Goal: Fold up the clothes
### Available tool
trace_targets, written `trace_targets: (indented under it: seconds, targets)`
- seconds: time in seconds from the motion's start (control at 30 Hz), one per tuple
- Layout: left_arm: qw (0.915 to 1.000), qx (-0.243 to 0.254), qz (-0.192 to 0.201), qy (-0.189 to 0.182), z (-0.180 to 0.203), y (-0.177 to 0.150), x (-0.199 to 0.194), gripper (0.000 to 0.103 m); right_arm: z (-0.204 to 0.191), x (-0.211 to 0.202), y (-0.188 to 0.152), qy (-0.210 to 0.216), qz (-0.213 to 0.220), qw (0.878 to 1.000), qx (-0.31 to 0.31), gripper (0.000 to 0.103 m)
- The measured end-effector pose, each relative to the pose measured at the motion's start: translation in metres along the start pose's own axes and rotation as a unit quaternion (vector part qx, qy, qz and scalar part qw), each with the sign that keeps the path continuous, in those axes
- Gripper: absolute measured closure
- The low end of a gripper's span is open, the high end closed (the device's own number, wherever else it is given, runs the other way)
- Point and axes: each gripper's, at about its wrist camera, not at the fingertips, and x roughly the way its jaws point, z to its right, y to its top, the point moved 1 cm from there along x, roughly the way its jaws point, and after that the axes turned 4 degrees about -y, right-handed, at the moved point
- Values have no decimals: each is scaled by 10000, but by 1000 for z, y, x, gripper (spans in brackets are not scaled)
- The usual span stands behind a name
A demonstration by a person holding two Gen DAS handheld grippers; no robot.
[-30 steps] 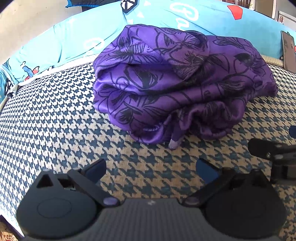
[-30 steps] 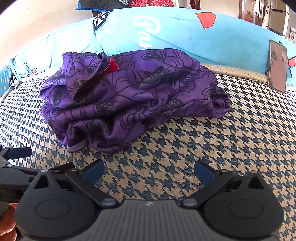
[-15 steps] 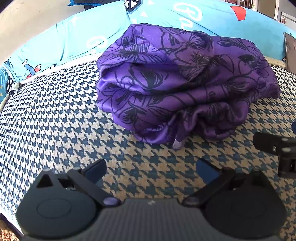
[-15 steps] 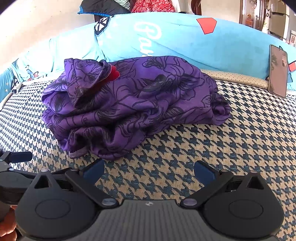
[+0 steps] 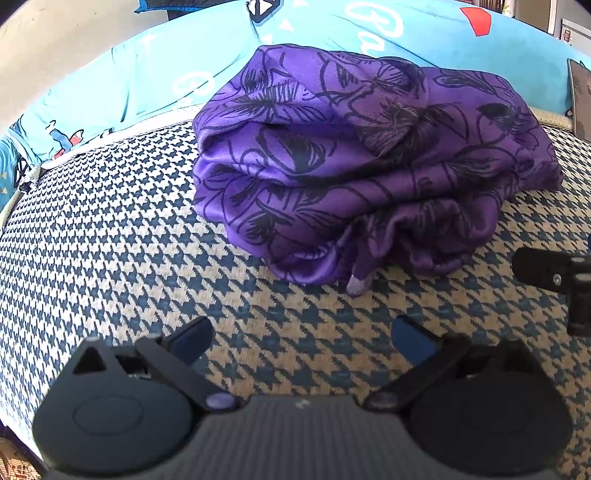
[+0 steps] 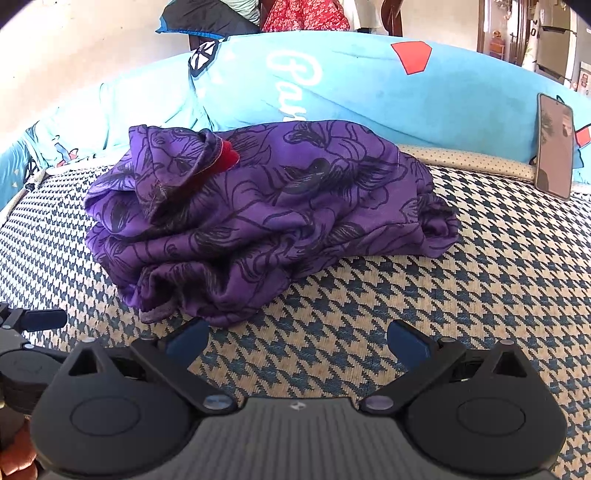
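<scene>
A purple garment with black flower print [image 5: 362, 158] [image 6: 266, 214] lies crumpled in a heap on a blue-and-cream houndstooth surface [image 5: 110, 236] [image 6: 480, 280]. A red patch [image 6: 227, 157] shows at a fold on its top left in the right wrist view. My left gripper [image 5: 301, 338] is open, a short way in front of the heap's near edge, holding nothing. My right gripper [image 6: 295, 339] is open too, its left fingertip [image 6: 186, 339] close to the heap's front hem without gripping it. Each gripper shows at the edge of the other's view.
A long light-blue cushion with white lettering [image 6: 369, 88] [image 5: 147, 77] runs behind the heap. A phone [image 6: 554, 147] leans upright against it at the right. Dark and red clothes [image 6: 258, 14] lie beyond the cushion. Open houndstooth surface spreads left and right of the heap.
Both grippers have drawn back slightly and tilted up, so the heap sits lower and a bit farther in the right view. The garment itself has not moved. Both stay open.
</scene>
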Motion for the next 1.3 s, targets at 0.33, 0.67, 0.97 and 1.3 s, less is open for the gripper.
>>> trace_targets:
  seconds: [0.33,0.67,0.97,1.3]
  targets:
    - [10000,-46,-34,-67,-3,2,1,0,-1,-2,4,8,59,10000,-79,0]
    - [10000,15,-40,-87,1,1,2,0,-1,-1,6,30,55,10000,-38,0]
    - [9997,-102,75,-203,-2,9,-2,0,3,-3,11,75,151,9999,-15,0]
    - [9999,15,150,-29,7,20,2,0,6,-3,19,94,266,9995,110,0]
